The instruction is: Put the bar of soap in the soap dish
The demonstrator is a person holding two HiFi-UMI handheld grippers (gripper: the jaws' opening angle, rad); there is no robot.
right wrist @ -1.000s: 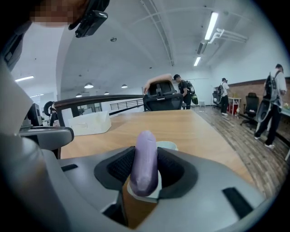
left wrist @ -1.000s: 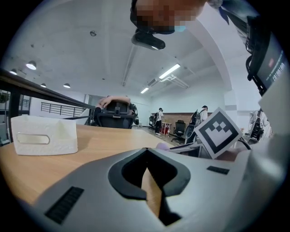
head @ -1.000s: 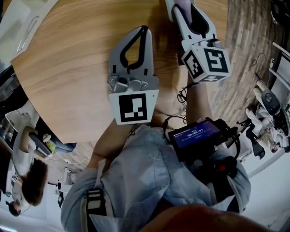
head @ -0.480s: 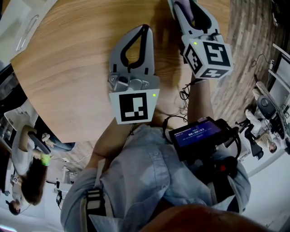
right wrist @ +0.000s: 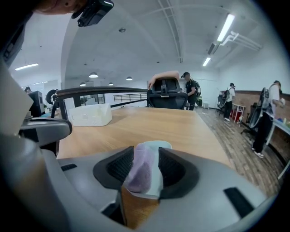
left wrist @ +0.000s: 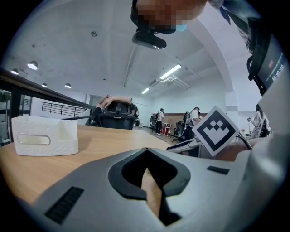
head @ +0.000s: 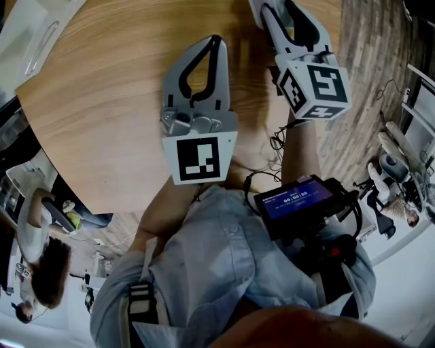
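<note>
In the right gripper view a purple bar of soap [right wrist: 139, 174] stands on edge between the jaws of my right gripper [right wrist: 146, 157]. It leans against a pale mint soap dish [right wrist: 158, 146] on the wooden table [right wrist: 149, 124]. The jaws are opening and the pads no longer press on the soap. In the head view the right gripper [head: 289, 13] reaches past the top edge, so soap and dish are hidden there. My left gripper [head: 217, 42] rests on the table to its left, shut, with nothing between its tips [left wrist: 147, 152].
A white plastic basket [left wrist: 43, 136] [right wrist: 90, 115] stands on the table's far left part [head: 34, 34]. The round table's edge [head: 81, 197] runs close to the person's body. Office chairs and people are in the room beyond.
The right gripper has rolled a little and its marker cube has shifted slightly right. The purple soap that showed between its fingers at the top edge is now out of sight. The left gripper kept still.
</note>
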